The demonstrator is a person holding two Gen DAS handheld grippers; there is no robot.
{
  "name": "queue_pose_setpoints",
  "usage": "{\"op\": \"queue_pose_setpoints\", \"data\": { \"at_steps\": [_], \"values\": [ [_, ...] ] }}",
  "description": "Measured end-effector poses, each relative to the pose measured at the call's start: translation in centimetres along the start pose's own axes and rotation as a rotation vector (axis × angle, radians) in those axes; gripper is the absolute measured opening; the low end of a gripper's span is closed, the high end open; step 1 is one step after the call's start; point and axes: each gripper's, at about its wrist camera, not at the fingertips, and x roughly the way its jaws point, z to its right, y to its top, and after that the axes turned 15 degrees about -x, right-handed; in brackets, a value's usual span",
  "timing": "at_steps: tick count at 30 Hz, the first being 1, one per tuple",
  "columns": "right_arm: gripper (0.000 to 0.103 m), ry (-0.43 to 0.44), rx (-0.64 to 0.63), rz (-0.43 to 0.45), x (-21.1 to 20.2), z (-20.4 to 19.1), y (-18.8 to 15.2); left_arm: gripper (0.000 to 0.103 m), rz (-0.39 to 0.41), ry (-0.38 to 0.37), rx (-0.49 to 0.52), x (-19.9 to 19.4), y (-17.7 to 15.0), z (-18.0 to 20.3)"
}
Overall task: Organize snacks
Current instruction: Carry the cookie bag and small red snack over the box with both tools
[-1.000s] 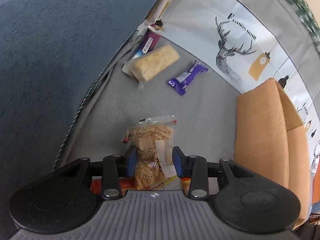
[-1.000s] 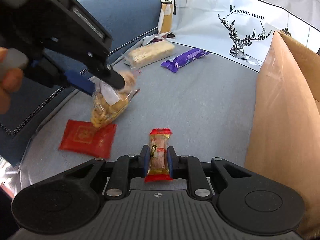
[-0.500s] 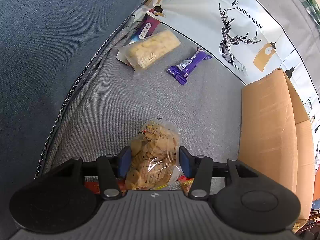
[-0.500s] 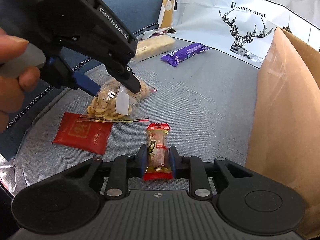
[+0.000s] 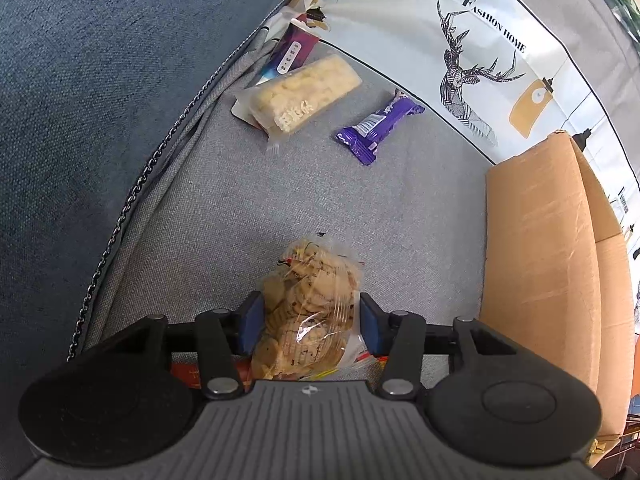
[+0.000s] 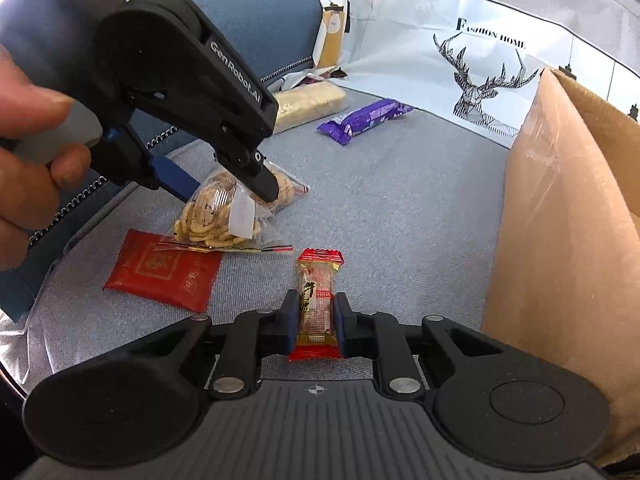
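Risk with cracker bag: my left gripper (image 5: 308, 320) had its jaws closing around the clear cracker bag (image 5: 310, 312) – the blue pads flanked the bag and, in my judgement, were only just meeting the film. Slack plastic could slide out of the pinch, or the crackers could crush if I squeezed too far.
Risk with sealed strip: the bag's sealed edge lay across the red packet (image 6: 164, 276); lifting might drag that packet along.
Risk with red candy: my right gripper (image 6: 316, 320) was pressed together on the small red-ended candy (image 6: 318, 300), pinching it at mid-length. Glossy wrap on a narrow hold – a quick swing toward the cardboard box (image 6: 560, 220) could twist it loose.
Risk at box wall: the box's near wall stood tall beside my right gripper; a low carry could knock the candy against the wall instead of clearing it.
Cardboard box: open-topped, on the grey cushion (image 5: 400, 208). Its inside was hidden from both views, so I could not tell what it held.
Cracker bag's place: left of the box, on the cushion, well apart from it.
Loose snacks: the purple bar (image 5: 378, 124) and the pale rice bar (image 5: 304, 92) lay farther back, left of the box, uncontained.
Printed cloth (image 5: 460, 40): behind the box.
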Motion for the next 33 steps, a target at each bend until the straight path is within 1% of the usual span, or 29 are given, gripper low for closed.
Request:
{"op": "queue_pose_setpoints", "data": {
  "at_steps": [1, 3, 11, 16, 19, 21, 25, 29, 33],
  "values": [
    [0.018, -0.005, -0.003, 0.006, -0.2, -0.1, 0.0, 0.048, 0.003, -0.005, -0.004, -0.1, 0.0, 0.0],
    [0.018, -0.015, -0.007, 0.020, -0.6, -0.1, -0.1, 0.046, 0.015, -0.024, -0.013, -0.5, 0.0, -0.1],
    [0.018, -0.078, -0.028, 0.091, -3.8, -0.2, -0.7, 0.046, 0.072, -0.146, -0.034, -3.4, -1.0, 0.0],
    [0.018, -0.121, -0.026, 0.145, -7.3, 0.2, -0.6, 0.046, 0.132, -0.214, -0.007, -5.8, -2.3, 0.5],
    [0.018, -0.146, -0.019, 0.204, -10.4, 1.2, 0.0, 0.046, 0.175, -0.253, 0.027, -7.2, -2.8, 1.1],
    [0.018, -0.174, -0.021, 0.249, -12.5, 2.4, 0.3, 0.046, 0.199, -0.275, 0.041, -7.8, -3.2, 1.6],
    [0.018, -0.247, -0.007, 0.322, -15.8, 6.4, 0.9, 0.046, 0.241, -0.310, 0.088, -8.6, -4.0, 3.3],
    [0.018, -0.343, 0.050, 0.352, -17.7, 11.5, 0.4, 0.046, 0.306, -0.331, 0.160, -9.1, -5.2, 5.5],
    [0.018, -0.434, 0.142, 0.349, -18.1, 15.5, -1.8, 0.046, 0.364, -0.382, 0.198, -9.5, -6.8, 7.6]
  ]
}}
